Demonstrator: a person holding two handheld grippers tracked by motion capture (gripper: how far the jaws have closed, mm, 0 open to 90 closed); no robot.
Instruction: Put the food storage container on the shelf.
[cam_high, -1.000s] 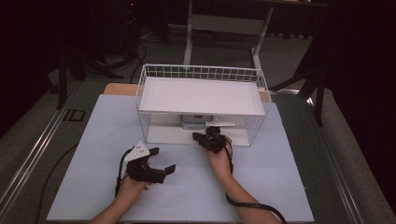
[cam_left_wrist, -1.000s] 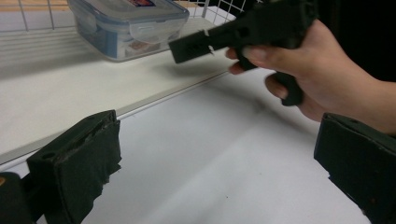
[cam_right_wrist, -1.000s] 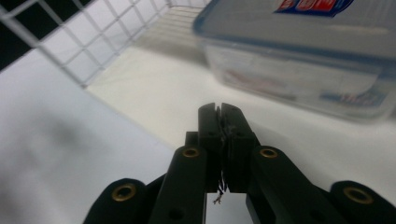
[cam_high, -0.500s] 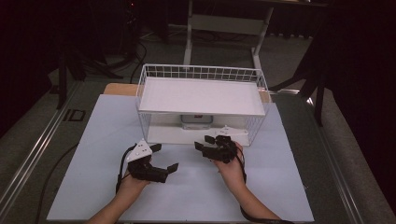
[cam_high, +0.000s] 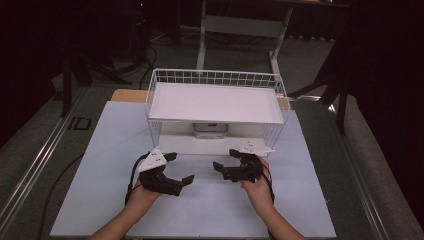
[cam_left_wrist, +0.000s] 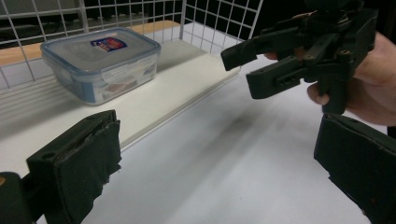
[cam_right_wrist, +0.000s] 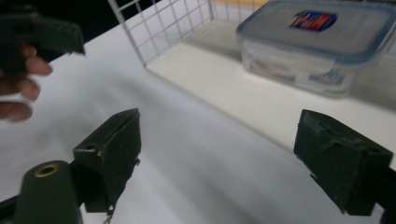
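Seen from the high view, a white wire rack stands at 12 o'clock on a pale sheet covering the table, its solid white upper shelf roofing a lower deck. A clear lidded container sits under that shelf, at the centre of the lower deck, set back from the rack's open front edge. The left gripper rests at 7 o'clock, jaws spread wide with nothing between them; the right gripper lies at 5 o'clock, just in front of the rack's front edge, jaws also apart and empty. Bare sheet runs between the two tools and out toward both side edges. Dark floor, a desk frame and stands ring the table beyond 12 o'clock.

From the left gripper view, the two black pads stand well apart (nothing is held). The container, blue-rimmed with a label on its lid, sits at 11 o'clock on the rack's white deck, wire mesh behind it. The right gripper, held by a hand, hangs at 2 o'clock over open white table.

From the right gripper view, the pads are likewise parted and empty. The container sits at 1 o'clock on the deck, past the deck's front edge; the mesh wall rises at 11 o'clock. Fingers of the other hand show at 9 o'clock.
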